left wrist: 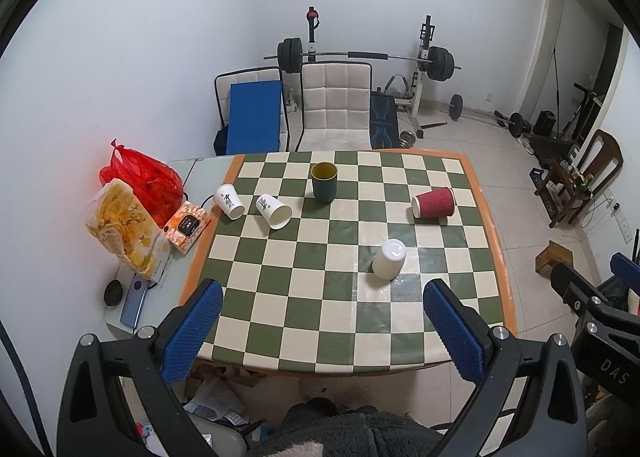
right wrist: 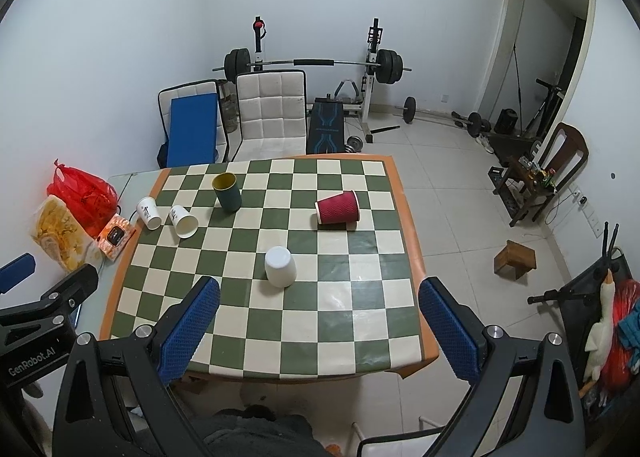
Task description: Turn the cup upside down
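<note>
A white cup [left wrist: 389, 259] [right wrist: 280, 267] stands upside down on the checkered table. A red ribbed cup [left wrist: 434, 202] [right wrist: 338, 207] lies on its side at the right. A dark green cup [left wrist: 324, 182] [right wrist: 227, 186] stands upright at the back. Two white printed paper cups [left wrist: 229, 201] [left wrist: 274, 210] lie on their sides at the left, also in the right wrist view [right wrist: 148, 212] [right wrist: 184, 221]. My left gripper [left wrist: 323, 293] and right gripper [right wrist: 319, 291] are both open and empty, held above the table's near edge.
The table [left wrist: 500, 257] has an orange border. A red bag [left wrist: 146, 175], a snack bag [left wrist: 124, 231], a small box [left wrist: 187, 225] and a phone [left wrist: 133, 303] lie at its left side. Chairs [left wrist: 335, 105] and a barbell rack [left wrist: 424, 65] stand behind.
</note>
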The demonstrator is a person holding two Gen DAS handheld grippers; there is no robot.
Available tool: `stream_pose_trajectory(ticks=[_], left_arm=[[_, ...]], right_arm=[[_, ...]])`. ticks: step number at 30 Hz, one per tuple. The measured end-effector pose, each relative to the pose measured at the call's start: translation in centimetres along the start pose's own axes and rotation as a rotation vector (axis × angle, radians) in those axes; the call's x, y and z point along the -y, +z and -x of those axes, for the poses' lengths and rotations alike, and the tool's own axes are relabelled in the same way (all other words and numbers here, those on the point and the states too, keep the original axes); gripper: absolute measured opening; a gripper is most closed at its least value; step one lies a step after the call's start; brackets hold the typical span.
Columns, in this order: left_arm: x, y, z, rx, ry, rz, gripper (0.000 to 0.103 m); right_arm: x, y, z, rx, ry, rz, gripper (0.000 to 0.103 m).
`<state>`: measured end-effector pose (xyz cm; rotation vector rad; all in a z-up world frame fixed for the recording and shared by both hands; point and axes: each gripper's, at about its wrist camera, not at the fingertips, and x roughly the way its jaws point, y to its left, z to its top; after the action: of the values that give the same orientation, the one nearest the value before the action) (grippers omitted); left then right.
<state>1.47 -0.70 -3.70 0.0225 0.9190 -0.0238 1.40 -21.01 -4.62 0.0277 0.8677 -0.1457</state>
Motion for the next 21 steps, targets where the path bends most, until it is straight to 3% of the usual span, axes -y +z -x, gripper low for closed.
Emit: stream_pose_trajectory(ticks=[21], left_arm=[[-0.7, -0.37, 0.69, -0.002, -0.007, 0.009, 0.103]], right_arm=[[-0.05, -0.46, 0.4, 0.003, 0.001, 0.002, 0.102]])
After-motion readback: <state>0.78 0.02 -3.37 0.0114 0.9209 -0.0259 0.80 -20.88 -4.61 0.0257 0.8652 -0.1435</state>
